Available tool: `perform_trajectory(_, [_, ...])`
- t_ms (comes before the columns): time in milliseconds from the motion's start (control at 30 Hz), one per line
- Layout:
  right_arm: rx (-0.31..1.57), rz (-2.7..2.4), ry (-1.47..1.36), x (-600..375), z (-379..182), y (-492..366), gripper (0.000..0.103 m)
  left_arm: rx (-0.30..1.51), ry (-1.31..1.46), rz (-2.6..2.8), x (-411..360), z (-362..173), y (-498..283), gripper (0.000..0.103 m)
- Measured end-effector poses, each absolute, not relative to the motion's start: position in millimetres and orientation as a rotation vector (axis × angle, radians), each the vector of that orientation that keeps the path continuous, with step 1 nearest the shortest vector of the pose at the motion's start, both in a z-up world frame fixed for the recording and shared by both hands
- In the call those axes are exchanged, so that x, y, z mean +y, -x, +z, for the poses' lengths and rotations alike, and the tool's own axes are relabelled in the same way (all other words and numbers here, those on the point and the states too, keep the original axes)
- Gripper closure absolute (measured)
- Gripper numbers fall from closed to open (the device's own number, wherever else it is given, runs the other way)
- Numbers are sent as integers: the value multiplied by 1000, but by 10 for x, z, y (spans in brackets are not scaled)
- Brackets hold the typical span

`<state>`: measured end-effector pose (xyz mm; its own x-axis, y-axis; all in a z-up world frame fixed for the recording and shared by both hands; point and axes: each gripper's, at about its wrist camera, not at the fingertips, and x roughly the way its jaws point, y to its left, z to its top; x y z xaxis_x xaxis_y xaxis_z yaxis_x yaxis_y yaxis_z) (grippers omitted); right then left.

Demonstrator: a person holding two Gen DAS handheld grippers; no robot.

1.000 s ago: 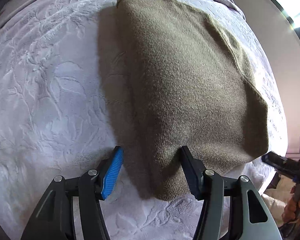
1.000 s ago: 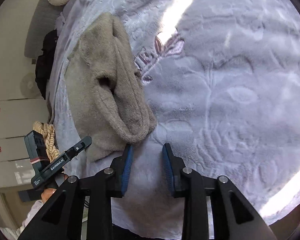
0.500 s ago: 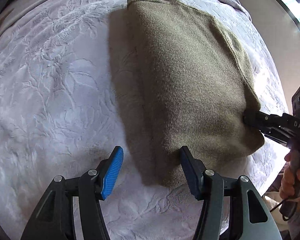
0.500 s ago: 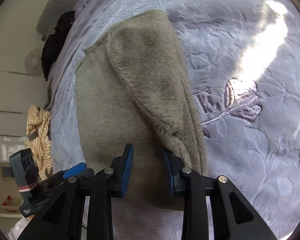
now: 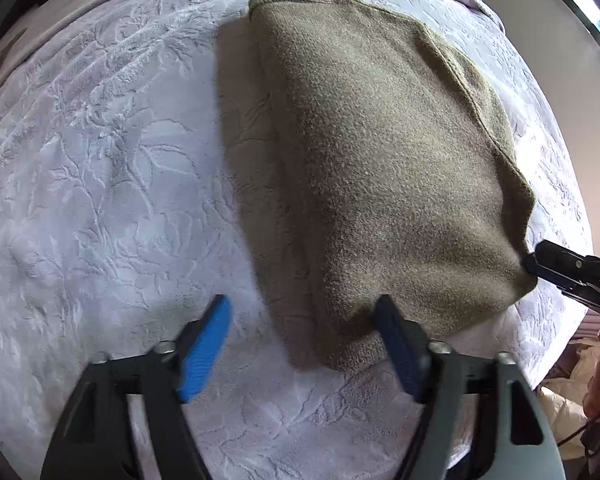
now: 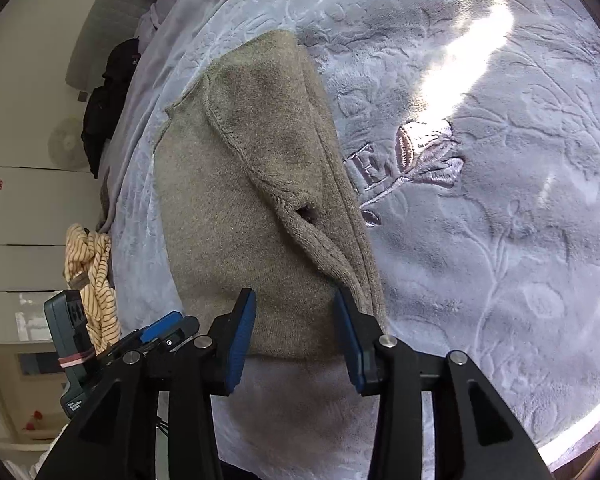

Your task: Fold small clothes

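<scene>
- Olive knit garment (image 5: 380, 168) lies folded on the embossed pale bedspread (image 5: 100, 200), near the bed's edge.
- Left gripper (image 5: 304, 344): jaws opening, wide apart, straddling the garment's near corner; the dark right-hand finger (image 5: 396, 344) is against the fabric and the blue pad (image 5: 204, 348) is clear of it, so nothing is held.
- Right gripper (image 6: 296, 336): jaws opening over the near hem, fabric between them, no pinch visible.
- Handling guess: soft, thick, limp knit, light; it will sag and drag on the plush bedspread, and layers may slip apart.
- Best hold: pinch through all layers at the two near corners, including the loose rolled flap (image 6: 320, 240).
</scene>
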<state>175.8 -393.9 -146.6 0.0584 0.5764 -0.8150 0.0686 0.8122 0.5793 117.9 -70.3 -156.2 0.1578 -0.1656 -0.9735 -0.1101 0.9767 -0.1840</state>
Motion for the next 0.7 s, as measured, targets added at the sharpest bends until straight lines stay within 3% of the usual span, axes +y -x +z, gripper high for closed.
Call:
perform_trajectory(200, [1472, 424, -490, -3944, -1371, -1823, 46, 1418, 241, -30, -653, -1561, -1175, 22])
perform_trajectory(233, [1474, 424, -478, -3940, -1369, -1844, 45, 1424, 231, -21, -655, -1575, -1184, 17])
perform_trajectory(267, [1476, 424, -471, -3930, -1368, -1867, 45, 1431, 223, -15, -661, -1590, -1199, 5])
perform_trajectory(300, [1475, 425, -469, -3939, -1367, -1881, 45, 1432, 219, -8, -664, -1594, -1208, 3])
perform_trajectory(400, [1469, 425, -465, -3960, -1354, -1922, 45, 1427, 222, -8, -679, -1593, -1228, 3])
perform_trajectory(533, [1451, 431, -440, -3982, -1329, -1999, 23, 1443, 249, -5, -690, -1634, -1278, 3])
perform_trajectory(700, [1365, 445, -302, -3936, -1225, -2084, 21, 1474, 238, 9, -694, -1730, -1360, 3])
